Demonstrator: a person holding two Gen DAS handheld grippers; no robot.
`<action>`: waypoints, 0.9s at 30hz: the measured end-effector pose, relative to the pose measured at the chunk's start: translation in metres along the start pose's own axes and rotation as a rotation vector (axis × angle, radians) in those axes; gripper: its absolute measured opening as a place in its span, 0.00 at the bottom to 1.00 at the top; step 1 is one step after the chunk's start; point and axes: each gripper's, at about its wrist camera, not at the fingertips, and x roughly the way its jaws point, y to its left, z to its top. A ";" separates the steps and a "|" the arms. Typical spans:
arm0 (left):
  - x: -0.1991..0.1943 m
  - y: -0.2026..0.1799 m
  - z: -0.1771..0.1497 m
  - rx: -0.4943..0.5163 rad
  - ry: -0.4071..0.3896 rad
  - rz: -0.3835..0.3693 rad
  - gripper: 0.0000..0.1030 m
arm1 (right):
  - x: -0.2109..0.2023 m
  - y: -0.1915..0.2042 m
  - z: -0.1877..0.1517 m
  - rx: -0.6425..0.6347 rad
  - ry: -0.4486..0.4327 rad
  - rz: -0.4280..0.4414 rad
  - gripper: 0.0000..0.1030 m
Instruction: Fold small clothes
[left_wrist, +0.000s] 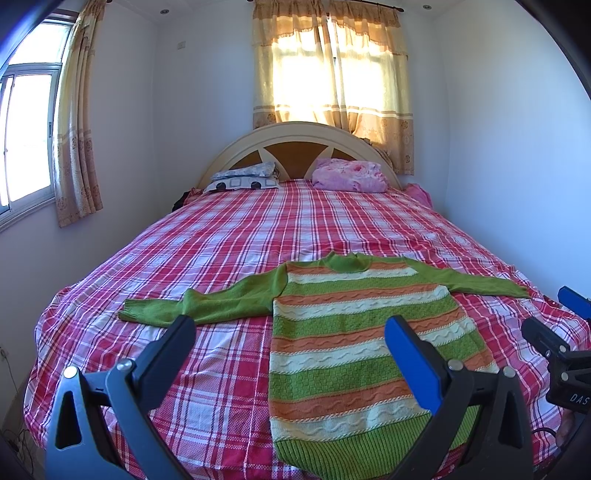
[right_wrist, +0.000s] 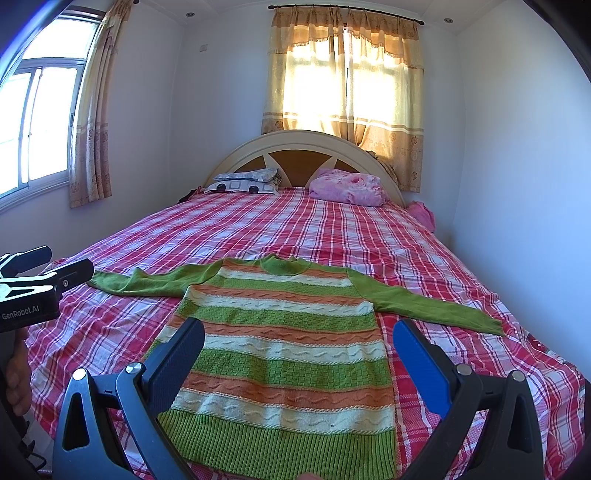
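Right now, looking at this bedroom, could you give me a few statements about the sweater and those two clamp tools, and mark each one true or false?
1. The striped sweater lies flat on the bed with both sleeves spread out. True.
2. The left gripper is clamped on a sleeve. False: its fingers are wide apart and hold nothing.
3. The right gripper is open above the sweater's lower half. True.
4. The sweater is already folded in half. False: it is fully laid out, no fold made.
5. A pink bundle sits near the headboard. True.
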 end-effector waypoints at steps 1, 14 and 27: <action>0.000 0.000 0.000 0.000 0.001 0.000 1.00 | 0.000 0.000 0.000 0.001 0.001 0.001 0.99; 0.002 0.001 0.001 -0.002 0.004 -0.001 1.00 | 0.001 0.000 -0.003 0.000 0.002 0.001 0.99; 0.017 -0.002 -0.008 0.026 0.007 -0.004 1.00 | 0.020 -0.015 -0.012 0.019 0.031 0.005 0.99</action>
